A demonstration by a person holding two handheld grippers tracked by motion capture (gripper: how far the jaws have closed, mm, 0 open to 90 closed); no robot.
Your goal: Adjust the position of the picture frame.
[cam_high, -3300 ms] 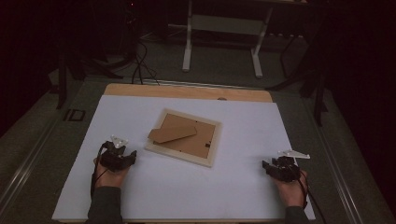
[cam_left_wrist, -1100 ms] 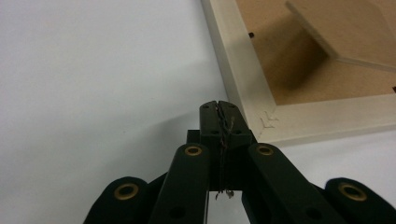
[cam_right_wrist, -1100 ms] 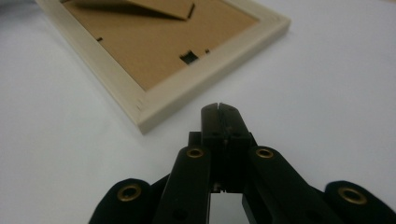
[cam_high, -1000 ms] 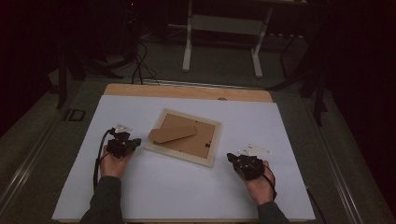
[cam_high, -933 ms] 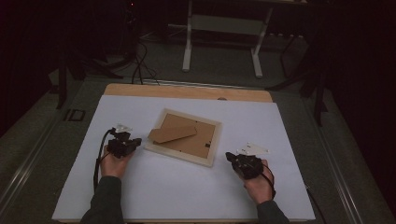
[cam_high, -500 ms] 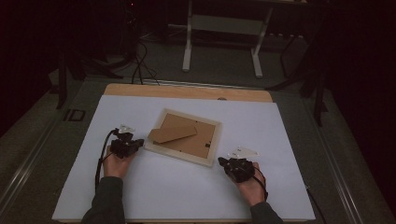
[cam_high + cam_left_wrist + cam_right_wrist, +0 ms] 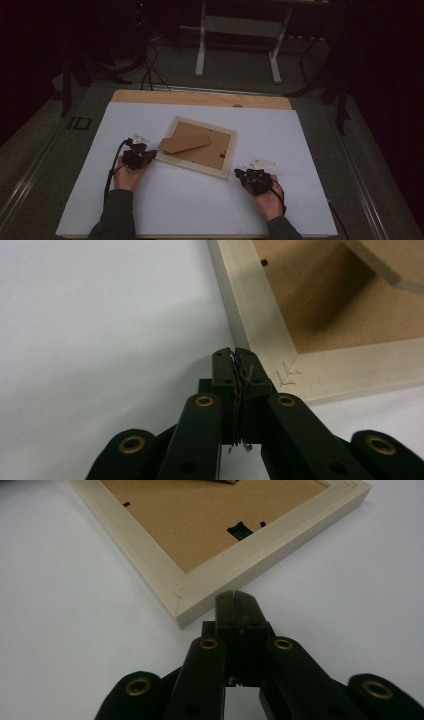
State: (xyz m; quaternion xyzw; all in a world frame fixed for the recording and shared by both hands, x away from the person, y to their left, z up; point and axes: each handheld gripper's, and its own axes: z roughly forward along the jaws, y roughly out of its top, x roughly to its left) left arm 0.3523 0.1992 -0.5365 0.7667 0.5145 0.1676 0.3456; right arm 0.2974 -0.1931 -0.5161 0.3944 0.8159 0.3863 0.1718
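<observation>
A pale wooden picture frame (image 7: pixel 172 157) lies face down on the white table sheet (image 7: pixel 150 200), its brown backing board (image 7: pixel 210 150) up and its cardboard stand flap (image 7: pixel 184 144) lying across it. My left gripper (image 7: pixel 148 156) sits at the frame's left corner (image 7: pixel 280 375), jaws pressed together with nothing between them (image 7: pixel 235 355). On the other side, my right gripper (image 7: pixel 241 174) rests just off the frame's near right corner (image 7: pixel 182 602), also shut and empty (image 7: pixel 235 596). A small black hanger clip (image 7: pixel 240 530) shows on the backing.
A wooden strip (image 7: pixel 200 97) edges the table's far side. Beyond it stand a white metal stand (image 7: pixel 235 40) and cables on a dark floor. A rail (image 7: pixel 30 165) runs along the table's left side.
Both hands have slid inward toward the frame; the right gripper moved left from the table's right side to the frame's near corner, and the left crept right to the frame's left corner.
</observation>
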